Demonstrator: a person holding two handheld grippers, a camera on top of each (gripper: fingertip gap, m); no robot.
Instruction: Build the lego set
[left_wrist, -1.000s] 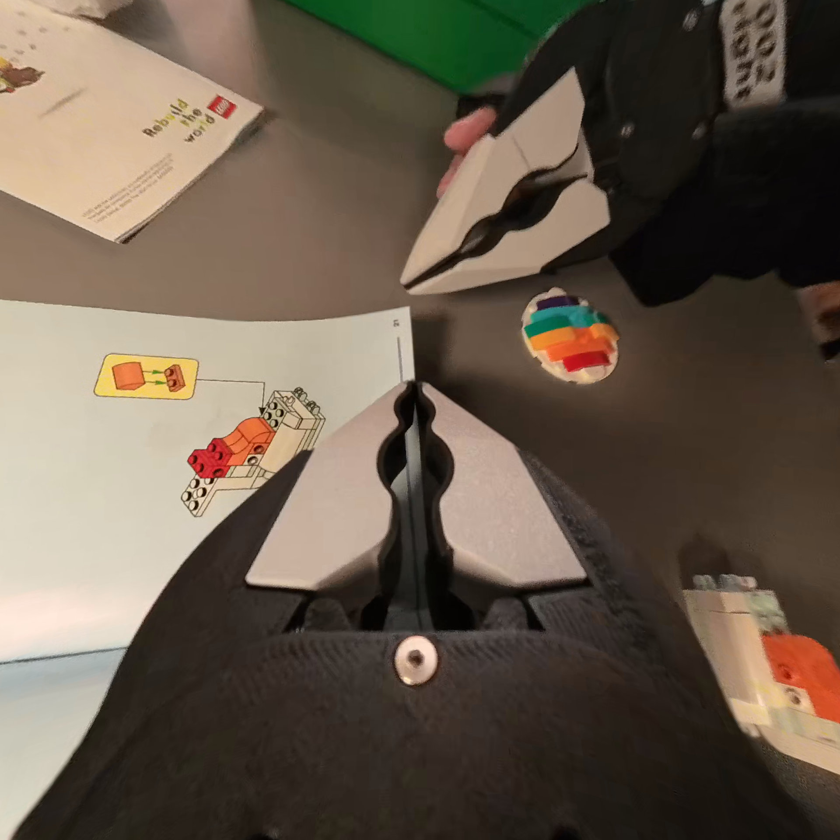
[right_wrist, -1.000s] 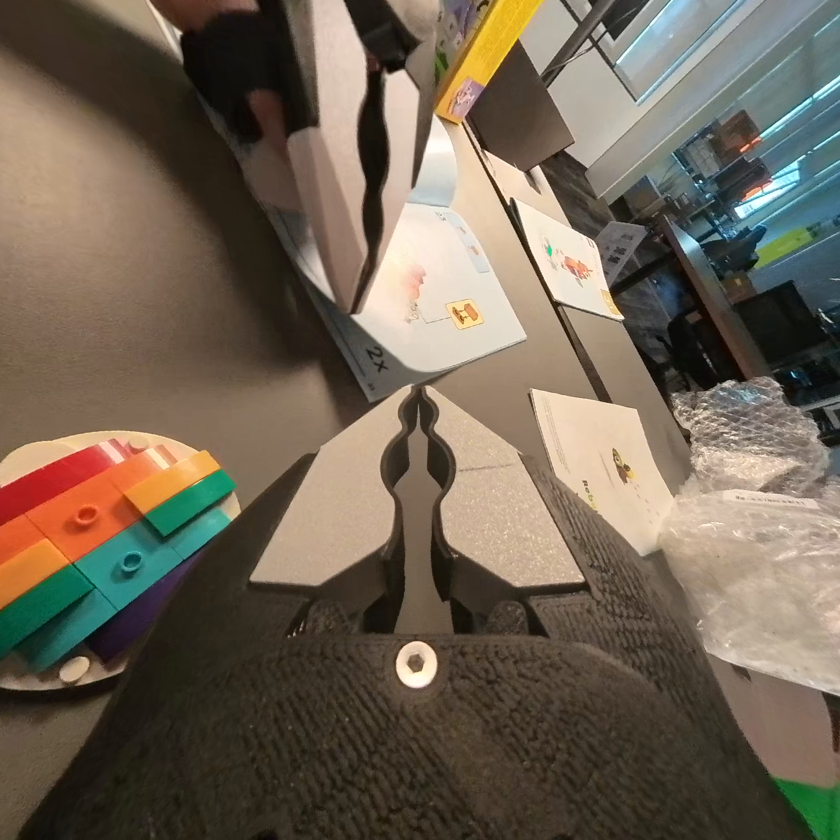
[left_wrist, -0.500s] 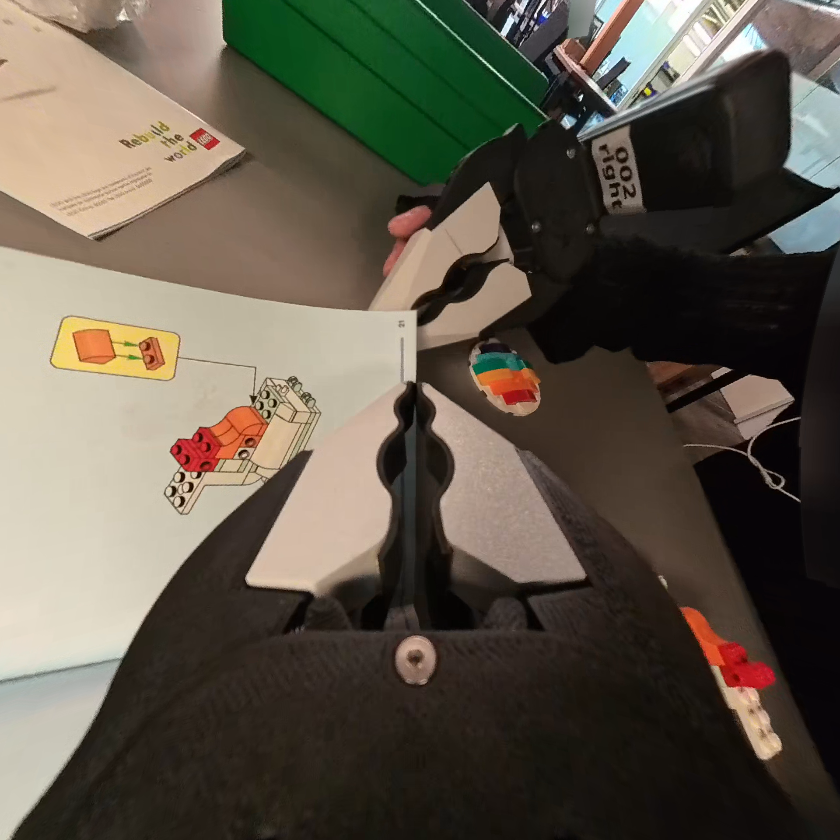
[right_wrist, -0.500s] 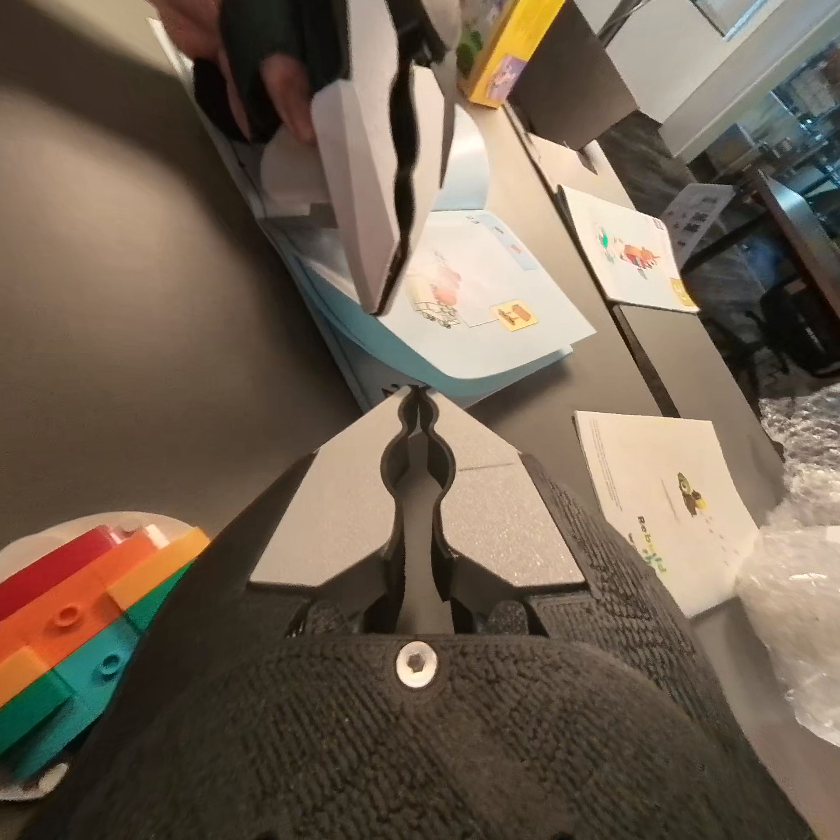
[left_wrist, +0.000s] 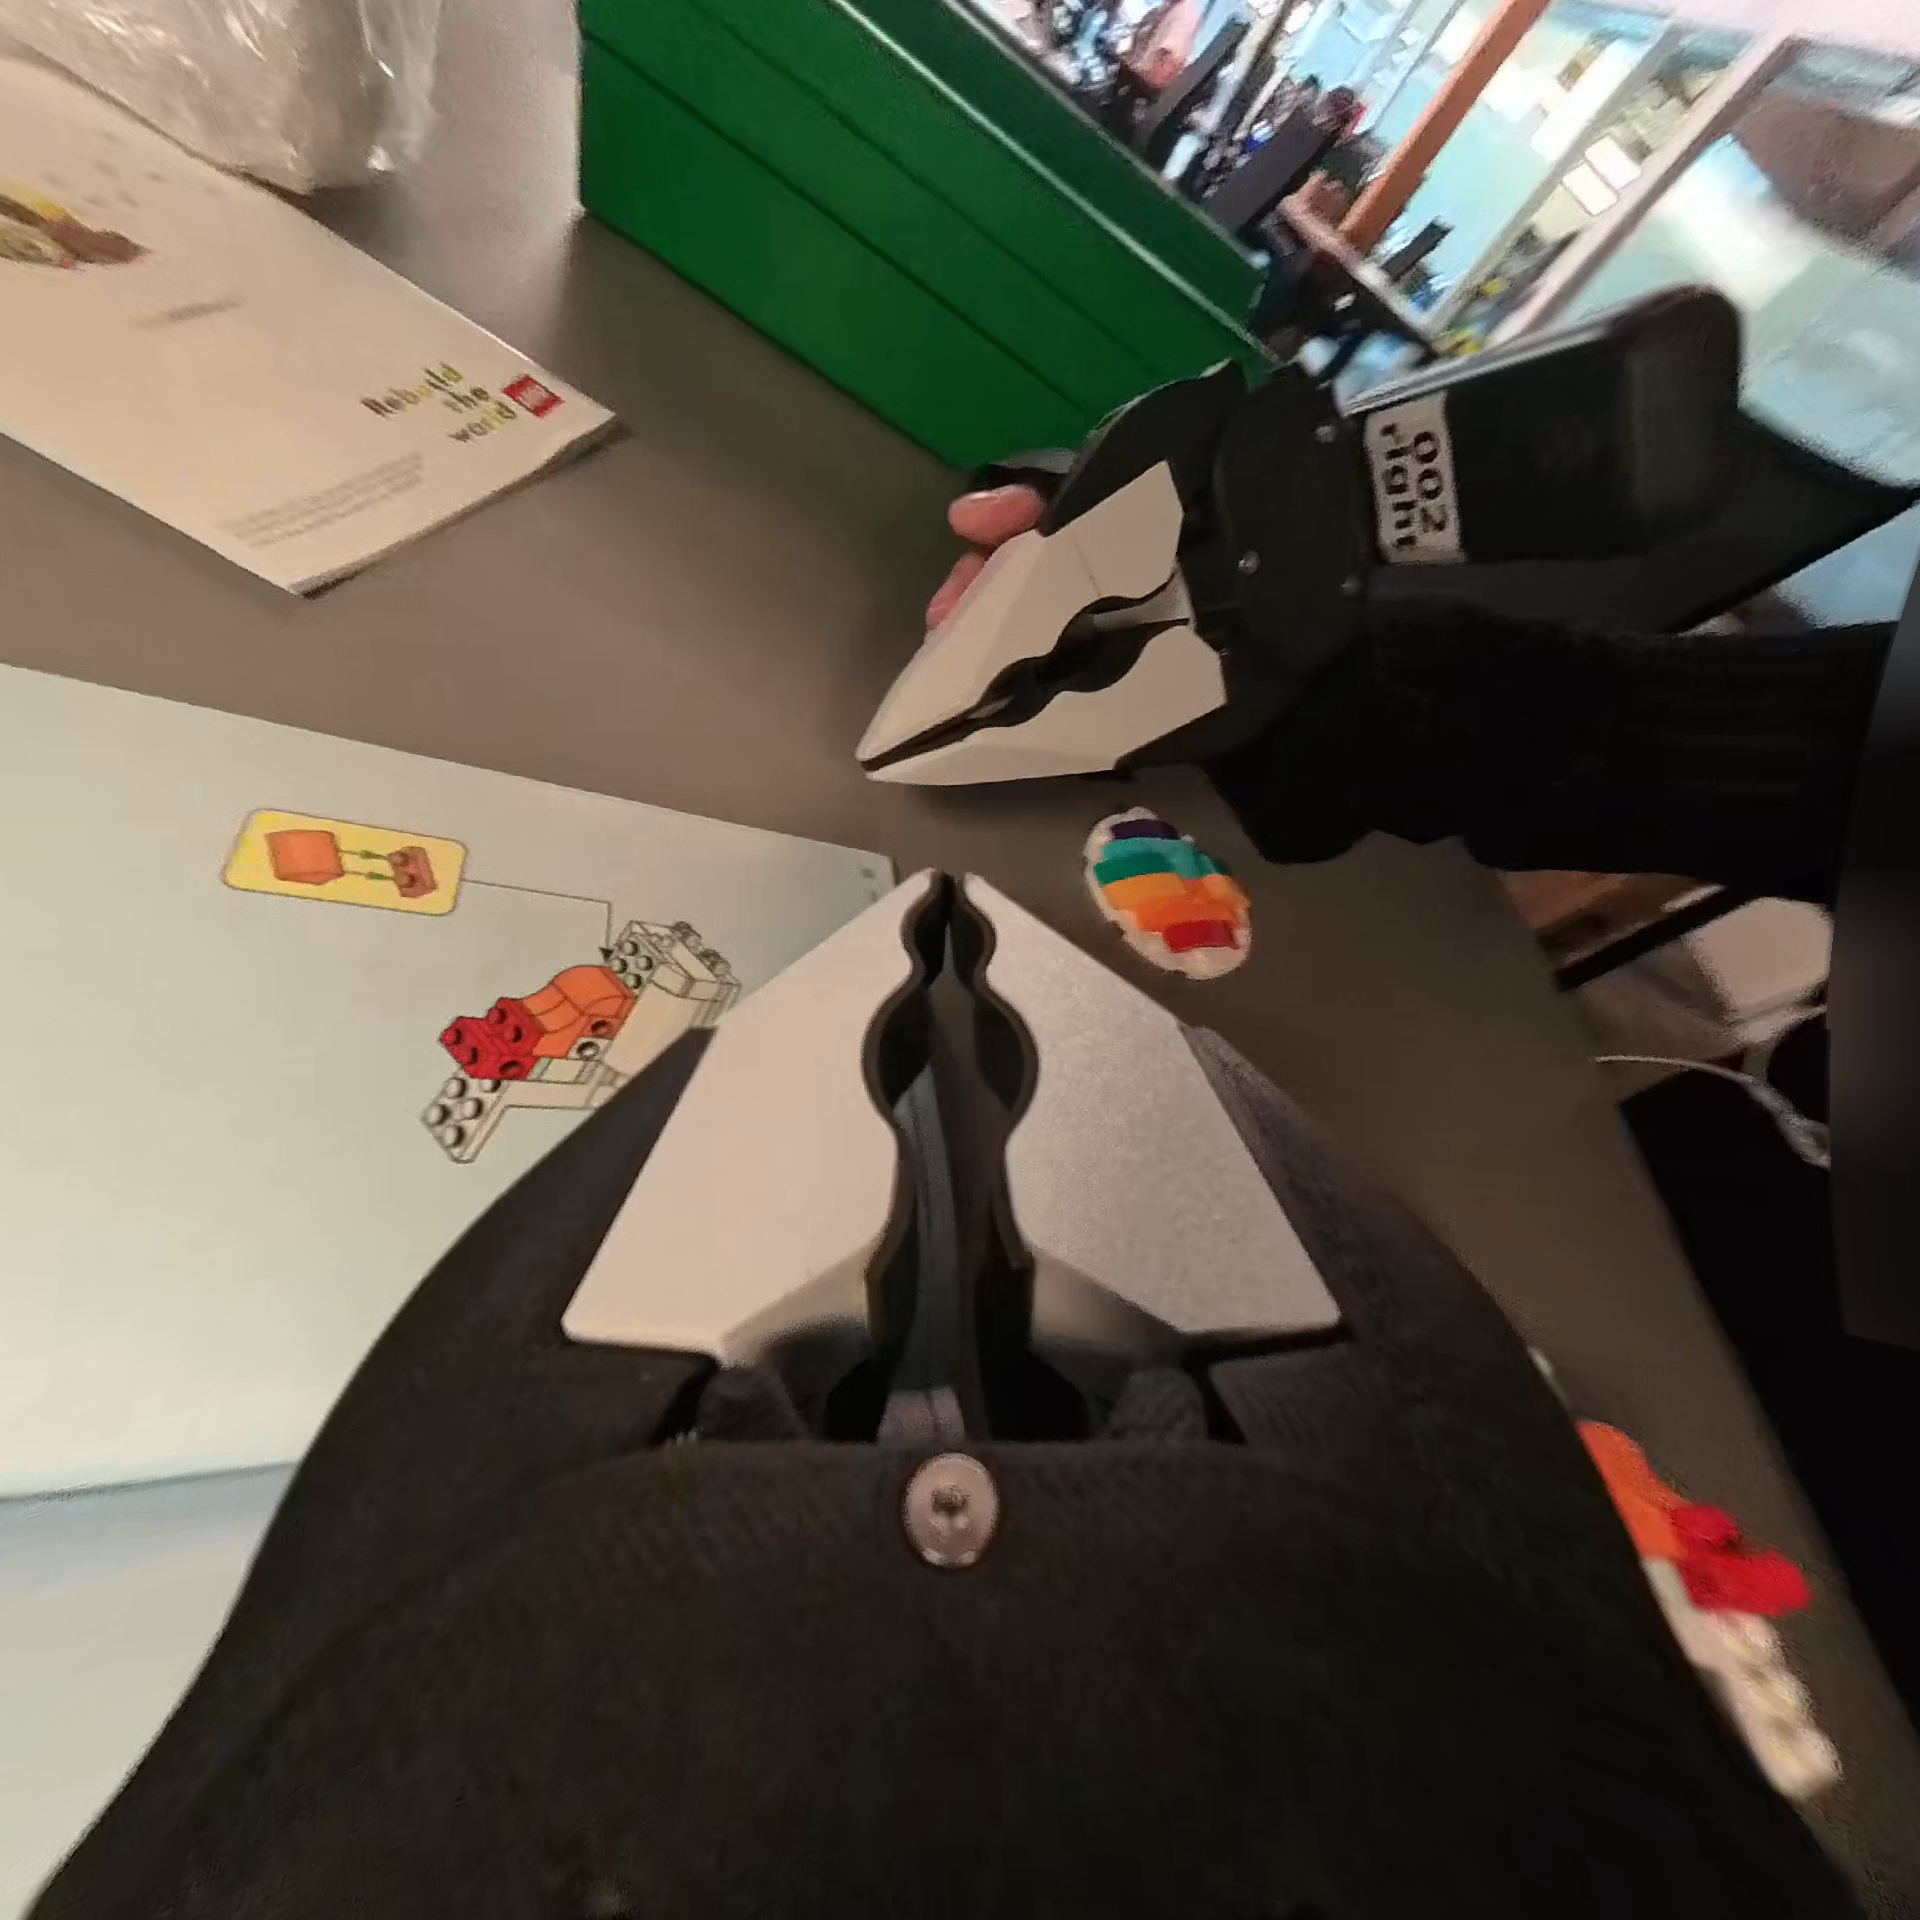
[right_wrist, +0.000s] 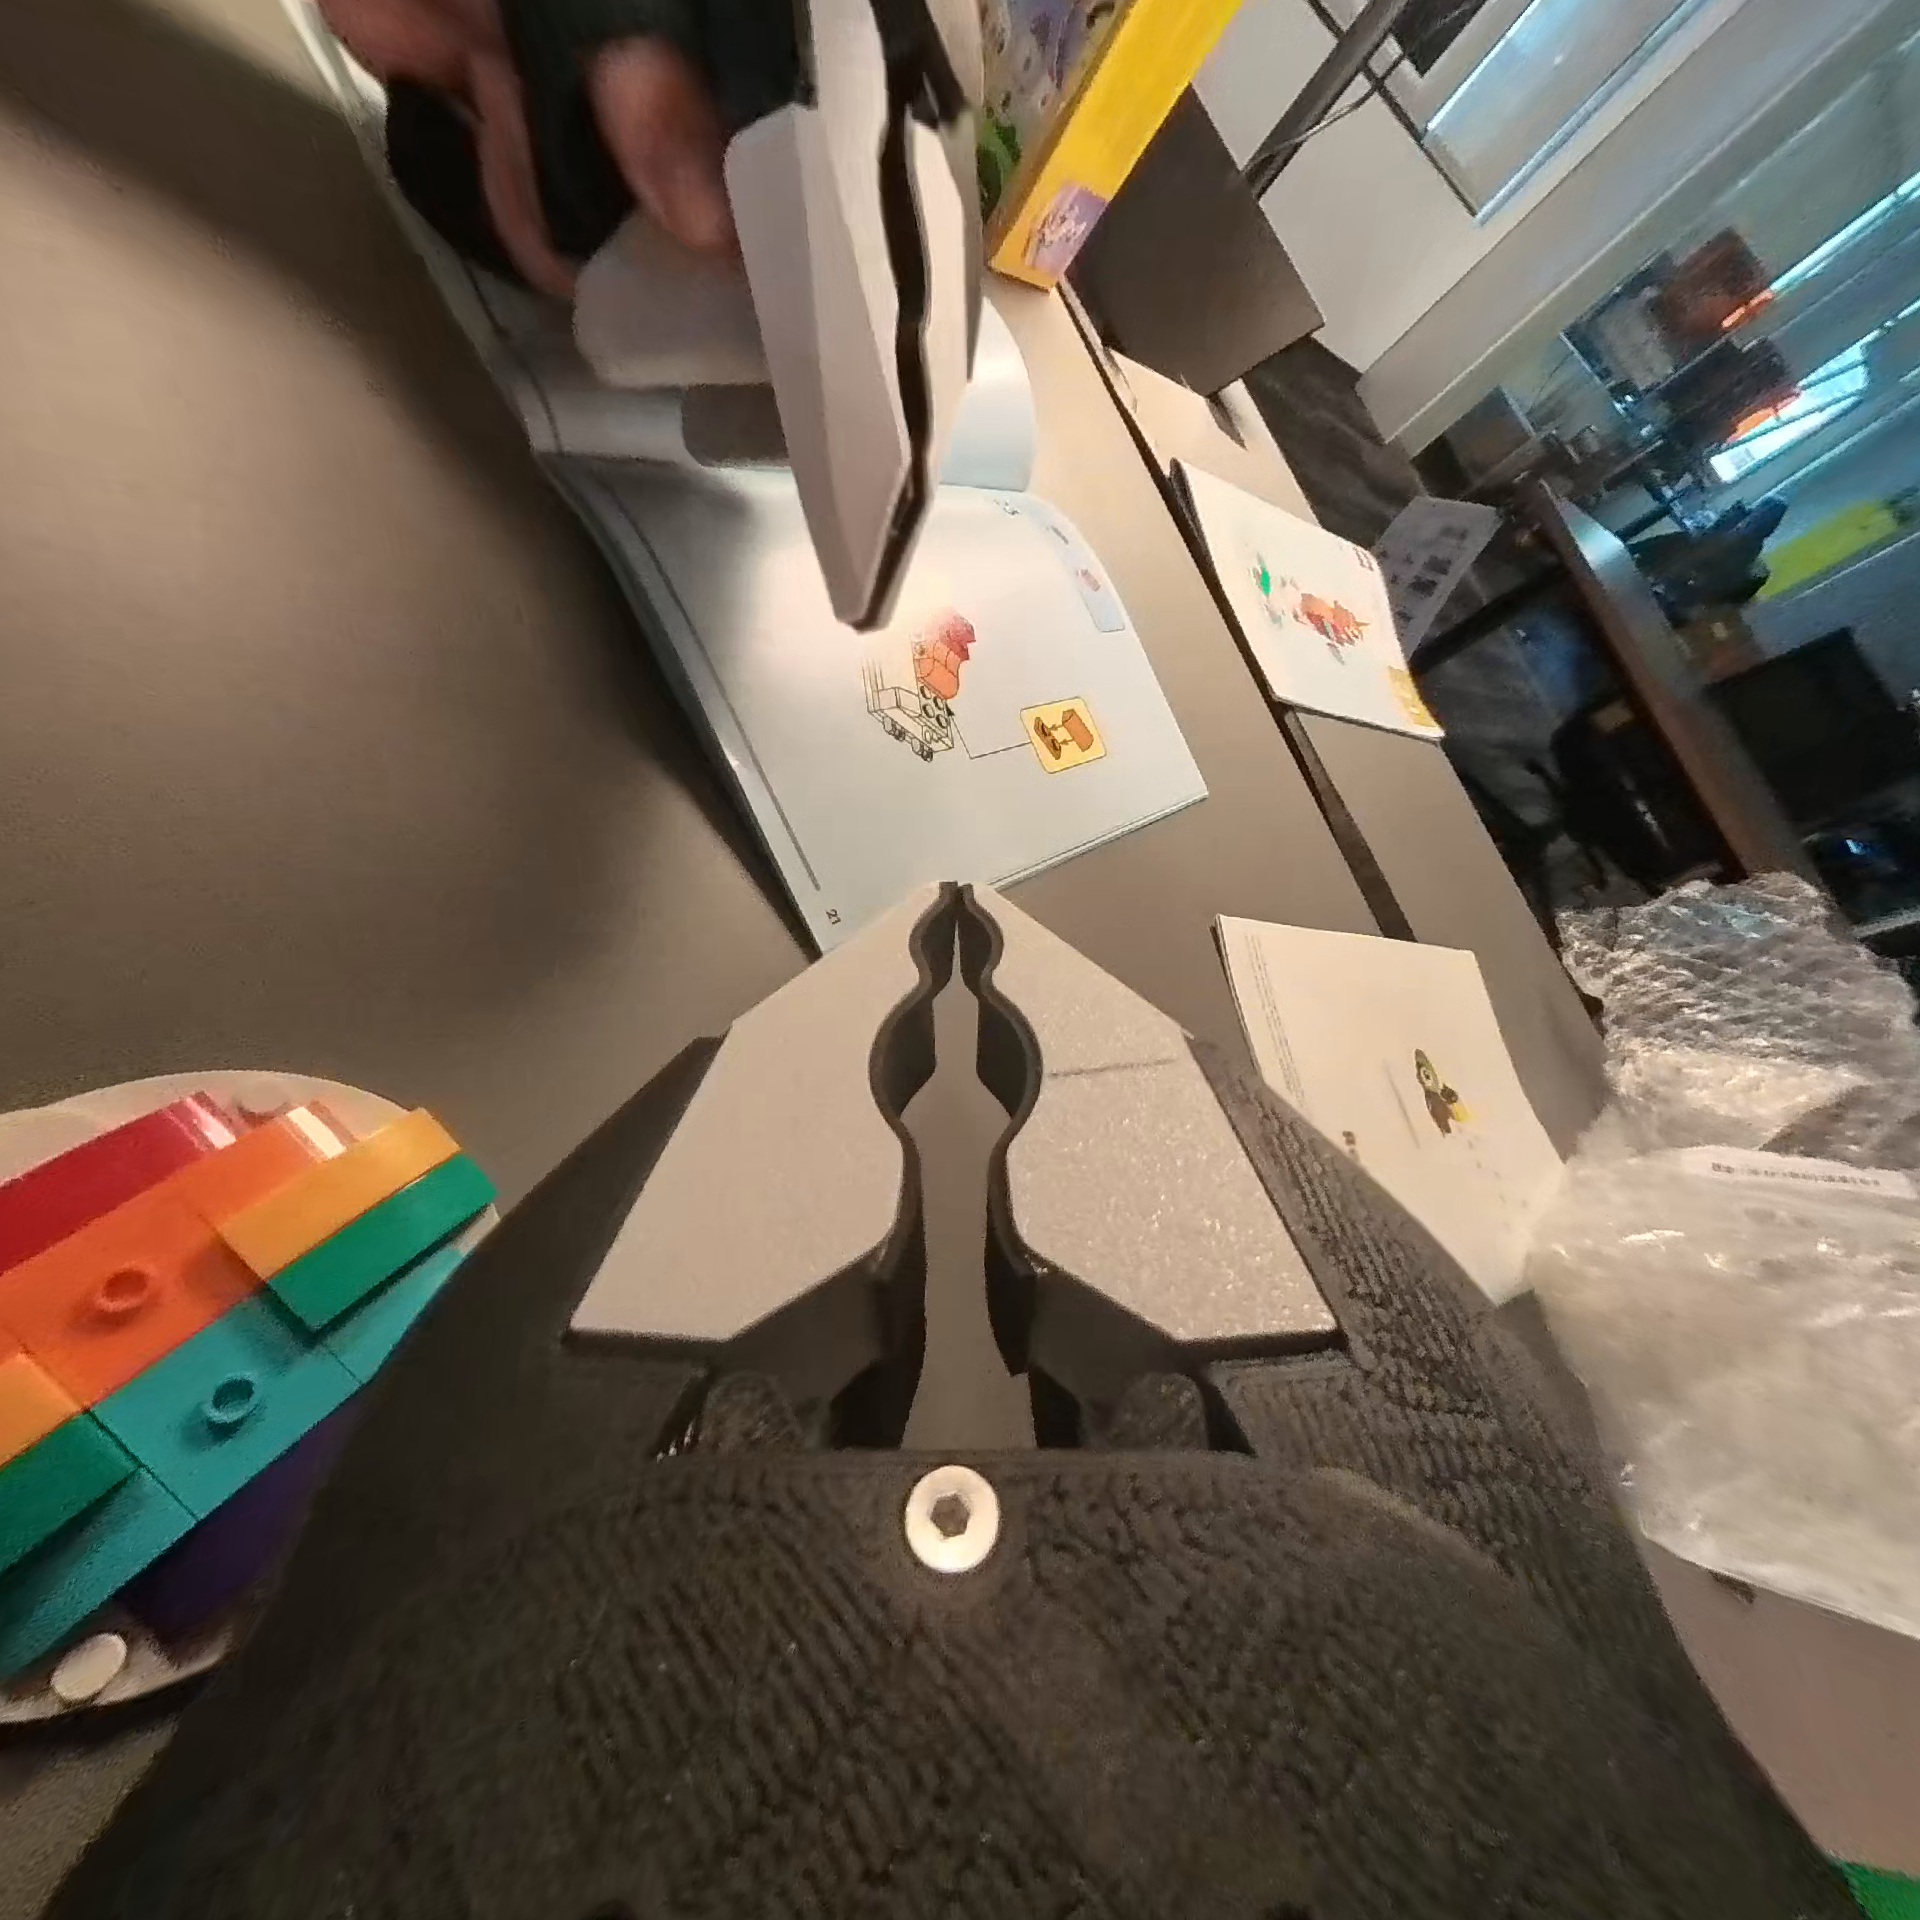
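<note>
My left gripper (left_wrist: 948, 883) is shut and empty, held above the right edge of the open instruction booklet (left_wrist: 312, 1039); in the right wrist view it (right_wrist: 873, 613) hangs tip-down over that booklet (right_wrist: 987, 748). My right gripper (right_wrist: 956, 894) is shut and empty, low over the table beside a rainbow-striped Lego piece on a white oval base (right_wrist: 187, 1309). In the left wrist view it (left_wrist: 873, 758) sits just beyond that rainbow piece (left_wrist: 1164, 894). A part-built white, orange and red Lego model (left_wrist: 1704, 1558) lies blurred at the lower right.
A closed white booklet (left_wrist: 260, 364) and a green box (left_wrist: 883, 239) lie at the back of the grey table. The right wrist view shows another booklet (right_wrist: 1309, 603), a yellow box (right_wrist: 1081, 156) and clear plastic bags (right_wrist: 1745, 1247) at the right. My hands' fingertips stand some 5 cm from each other.
My left gripper has risen and tilted back, so more of the room shows. The booklet page that stood curled beside it now lies flatter. My right gripper has stayed by the rainbow piece.
</note>
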